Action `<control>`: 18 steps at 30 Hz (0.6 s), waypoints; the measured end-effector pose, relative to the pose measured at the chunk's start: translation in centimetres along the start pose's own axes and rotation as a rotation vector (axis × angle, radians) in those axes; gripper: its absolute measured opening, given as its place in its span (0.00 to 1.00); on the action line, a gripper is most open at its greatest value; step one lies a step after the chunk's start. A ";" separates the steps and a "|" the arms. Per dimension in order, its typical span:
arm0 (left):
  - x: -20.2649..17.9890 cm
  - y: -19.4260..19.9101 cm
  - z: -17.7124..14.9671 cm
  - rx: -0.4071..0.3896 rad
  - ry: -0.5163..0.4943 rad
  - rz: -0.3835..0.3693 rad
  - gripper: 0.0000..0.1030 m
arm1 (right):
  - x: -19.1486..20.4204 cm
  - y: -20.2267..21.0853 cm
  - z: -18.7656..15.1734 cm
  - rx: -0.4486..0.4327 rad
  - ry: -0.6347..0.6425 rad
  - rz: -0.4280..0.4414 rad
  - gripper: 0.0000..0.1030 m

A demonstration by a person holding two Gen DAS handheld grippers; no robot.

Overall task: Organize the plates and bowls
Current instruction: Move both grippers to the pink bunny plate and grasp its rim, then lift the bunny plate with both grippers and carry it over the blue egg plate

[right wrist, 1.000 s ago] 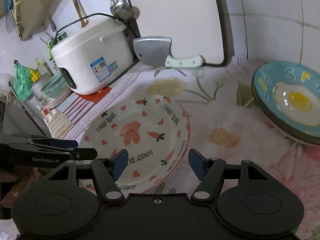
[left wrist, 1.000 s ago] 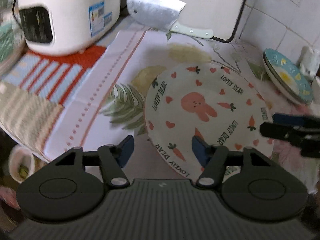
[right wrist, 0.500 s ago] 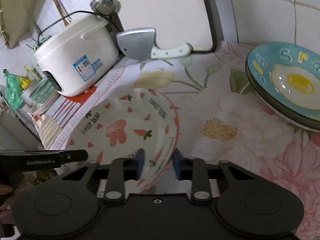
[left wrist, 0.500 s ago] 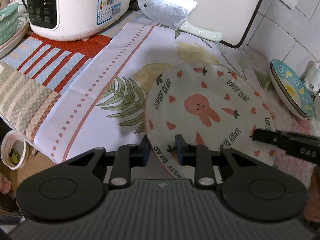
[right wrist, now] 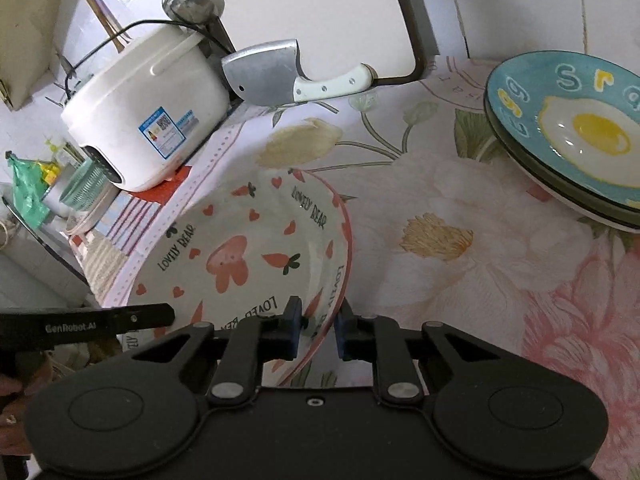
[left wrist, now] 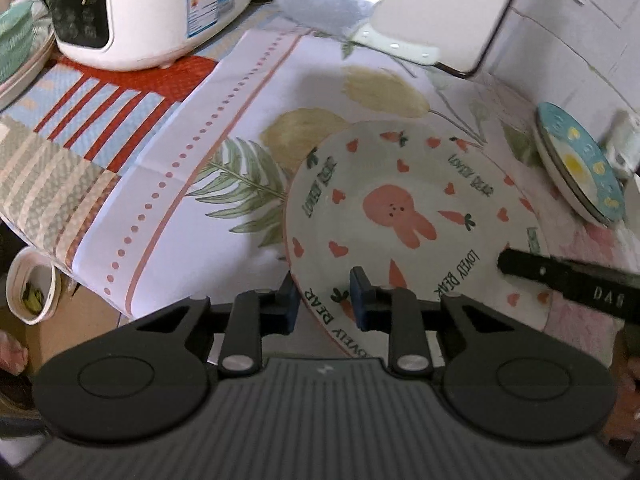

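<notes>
Bunny plate, near rim clamped by left gripper and right gripper, partly hidden.

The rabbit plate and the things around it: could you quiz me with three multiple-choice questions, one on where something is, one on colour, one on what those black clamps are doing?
1. Where does the cleaver lie?
A. on the rabbit plate
B. between the rice cooker and the white board
C. on the egg plates

2. What colour is the rim of the top egg plate?
A. red
B. black
C. teal blue

3. How is the rabbit plate held?
A. by both grippers, one at each edge
B. by one gripper only
C. by none

Answers:
1 B: its blade leans by the rice cooker, its handle against the white board.
2 C: teal surrounds the egg picture.
3 A: the left gripper and the right gripper each have jaws closed over its rim.
</notes>
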State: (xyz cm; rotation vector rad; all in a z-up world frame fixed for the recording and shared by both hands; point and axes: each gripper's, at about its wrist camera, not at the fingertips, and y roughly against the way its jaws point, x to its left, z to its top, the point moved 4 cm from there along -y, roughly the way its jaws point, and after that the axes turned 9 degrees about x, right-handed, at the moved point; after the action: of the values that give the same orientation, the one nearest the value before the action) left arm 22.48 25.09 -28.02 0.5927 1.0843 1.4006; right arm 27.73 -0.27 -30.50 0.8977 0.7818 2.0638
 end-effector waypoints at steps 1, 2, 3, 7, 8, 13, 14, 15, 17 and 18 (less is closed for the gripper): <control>-0.3 0.4 -0.3 0.005 -0.004 -0.008 0.24 | 0.0 0.5 -0.2 0.000 0.004 0.003 0.20; -0.5 0.6 -0.5 0.012 -0.004 -0.014 0.24 | 0.0 1.0 -0.3 0.005 0.003 0.003 0.21; -0.8 0.8 -0.8 0.021 -0.004 -0.017 0.24 | -0.1 1.5 -0.6 0.014 -0.006 0.001 0.21; -2.3 1.5 -1.7 0.029 -0.027 -0.019 0.24 | -0.4 3.4 -2.0 0.011 -0.018 -0.014 0.21; -2.6 1.7 -1.9 0.032 -0.030 -0.023 0.24 | -0.6 4.0 -2.3 0.005 -0.030 -0.010 0.21; -5.1 3.1 -2.6 0.045 -0.085 -0.031 0.24 | -1.5 6.9 -4.1 -0.014 -0.054 -0.018 0.21; -5.7 3.6 -2.7 0.054 -0.099 -0.029 0.24 | -1.5 7.6 -4.3 -0.005 -0.045 -0.028 0.22; -6.4 4.2 -2.8 0.057 -0.118 -0.030 0.24 | -1.4 8.3 -4.6 -0.002 -0.042 -0.034 0.22; -7.4 5.5 -3.0 0.054 -0.144 -0.034 0.24 | -1.6 10.1 -5.1 -0.011 -0.065 -0.022 0.22; -7.9 6.2 -3.1 0.050 -0.159 -0.040 0.24 | -1.7 11.2 -5.3 -0.021 -0.070 -0.021 0.22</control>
State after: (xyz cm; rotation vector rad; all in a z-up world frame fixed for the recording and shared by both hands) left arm 18.09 17.62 -22.05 0.7029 1.0007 1.2724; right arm 20.04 -8.90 -25.70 0.9408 0.7281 2.0081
